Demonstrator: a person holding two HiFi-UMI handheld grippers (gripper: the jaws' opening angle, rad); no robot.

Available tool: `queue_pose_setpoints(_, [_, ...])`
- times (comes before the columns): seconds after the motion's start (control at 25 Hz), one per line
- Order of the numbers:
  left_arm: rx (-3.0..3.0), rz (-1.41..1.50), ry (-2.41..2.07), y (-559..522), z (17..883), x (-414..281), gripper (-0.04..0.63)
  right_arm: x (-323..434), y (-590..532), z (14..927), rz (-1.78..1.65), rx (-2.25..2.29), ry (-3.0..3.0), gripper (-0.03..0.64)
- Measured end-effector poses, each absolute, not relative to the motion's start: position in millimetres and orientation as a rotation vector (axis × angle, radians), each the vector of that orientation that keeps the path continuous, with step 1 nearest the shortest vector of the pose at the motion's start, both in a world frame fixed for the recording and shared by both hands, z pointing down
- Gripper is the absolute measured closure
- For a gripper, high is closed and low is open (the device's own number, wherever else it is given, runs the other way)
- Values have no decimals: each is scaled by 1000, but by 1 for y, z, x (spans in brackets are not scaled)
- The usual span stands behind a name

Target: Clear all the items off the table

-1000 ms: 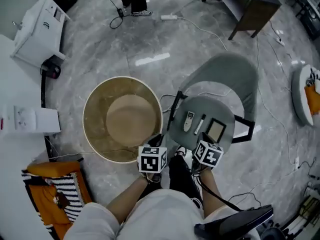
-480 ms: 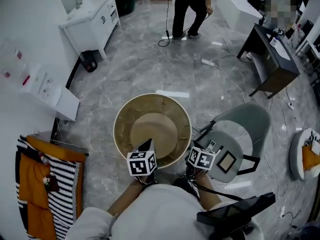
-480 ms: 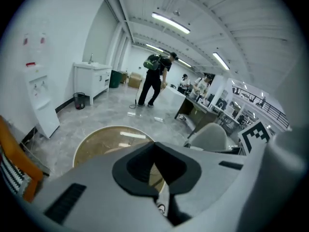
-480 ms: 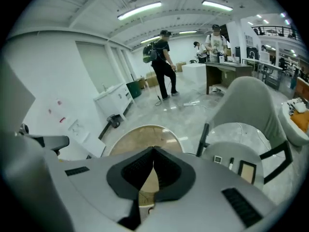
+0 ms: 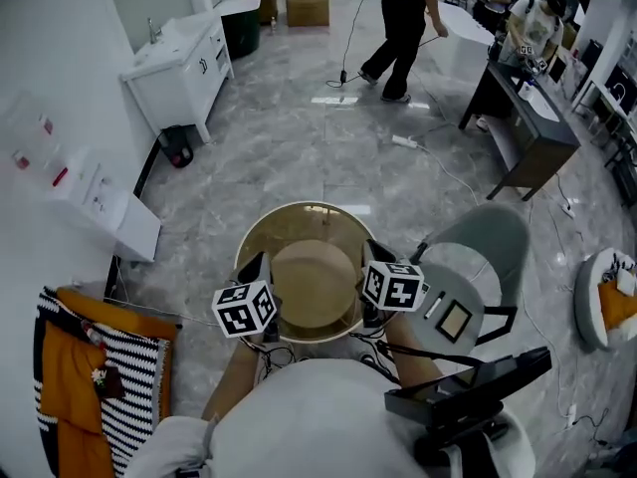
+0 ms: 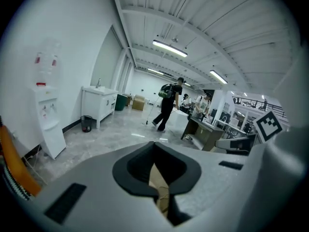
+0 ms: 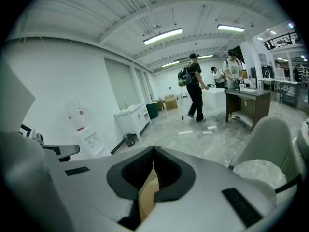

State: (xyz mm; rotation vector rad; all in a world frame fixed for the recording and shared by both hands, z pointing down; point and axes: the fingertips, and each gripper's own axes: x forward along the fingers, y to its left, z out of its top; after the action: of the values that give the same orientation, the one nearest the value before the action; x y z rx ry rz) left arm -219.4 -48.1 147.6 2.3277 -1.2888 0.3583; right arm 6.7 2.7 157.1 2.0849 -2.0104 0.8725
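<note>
A round tan table (image 5: pixel 343 222) with a raised rim stands on the grey floor in front of me, and its top shows plain in the head view. My left gripper (image 5: pixel 261 265) hovers by the table's left rim and my right gripper (image 5: pixel 370 255) by its right rim. Both point out over the room. The left gripper (image 6: pixel 154 143) has just closed the last bit; its tips meet with nothing between them. The right gripper (image 7: pixel 153 149) is shut the same way. Only tan table shows through the slit under each pair of tips.
A grey chair (image 5: pixel 488 242) stands close on the right, with a dark framed square (image 5: pixel 454 319) and a small remote (image 5: pixel 435 303) on its seat. Orange and striped cloth (image 5: pixel 75 366) lies at left. A white dispenser (image 5: pixel 109 207), cabinet (image 5: pixel 179 58), dark desk (image 5: pixel 523 118) and a walking person (image 5: pixel 403 28) stand further off.
Both grippers have risen and moved forward from the table's near rim to either side of it. The head view has tilted up and takes in more of the room.
</note>
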Motion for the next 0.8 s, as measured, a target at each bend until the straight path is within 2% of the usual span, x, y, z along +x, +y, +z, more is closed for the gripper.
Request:
queue_pose_setpoints(0.36, [2251, 242, -1462, -27, 134, -217, 588, 15, 9, 139, 552, 1850, -2127, 594])
queue_pose_setpoints(0.8, [2209, 276, -1555, -15, 132, -226, 588, 10, -1, 128, 509, 1776, -2191, 594])
